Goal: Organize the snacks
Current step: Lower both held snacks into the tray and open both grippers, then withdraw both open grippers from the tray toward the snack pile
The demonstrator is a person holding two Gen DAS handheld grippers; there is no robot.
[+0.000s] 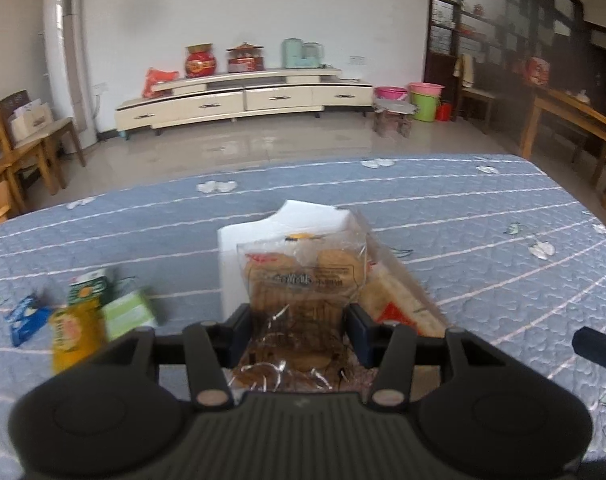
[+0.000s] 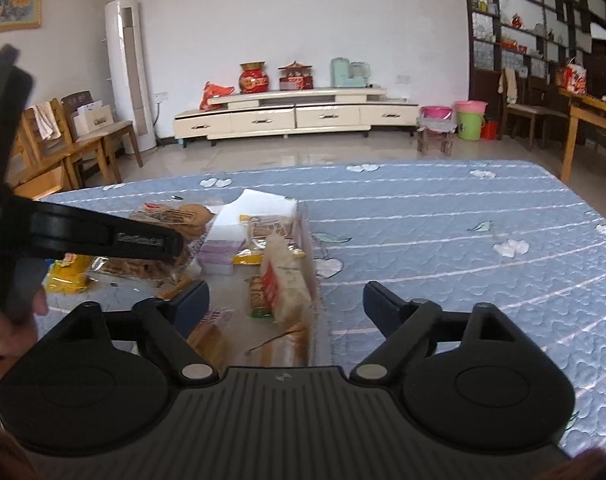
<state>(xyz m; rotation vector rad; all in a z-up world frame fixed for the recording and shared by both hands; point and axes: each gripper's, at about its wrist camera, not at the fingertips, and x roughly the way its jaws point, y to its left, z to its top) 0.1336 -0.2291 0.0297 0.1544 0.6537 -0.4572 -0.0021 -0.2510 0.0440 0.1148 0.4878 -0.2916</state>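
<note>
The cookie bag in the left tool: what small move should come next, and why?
Probably carry the cookie bag forward over the clear box and release it there. The left tool grips it, other snacks already lie in that box, and the right tool stands open and empty beside it.

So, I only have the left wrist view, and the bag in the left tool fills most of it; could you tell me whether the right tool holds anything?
Observer: No, the right tool is open, with nothing between its pads.
Operator: Thank you. What lies in front of it?
Observer: A cracker pack with a red label lies just ahead, nearer its left finger.
Operator: Does my bag hide anything near the white block?
Observer: Yes, a purple pack lies on the near side of the white block, to the right of the bag.
</note>
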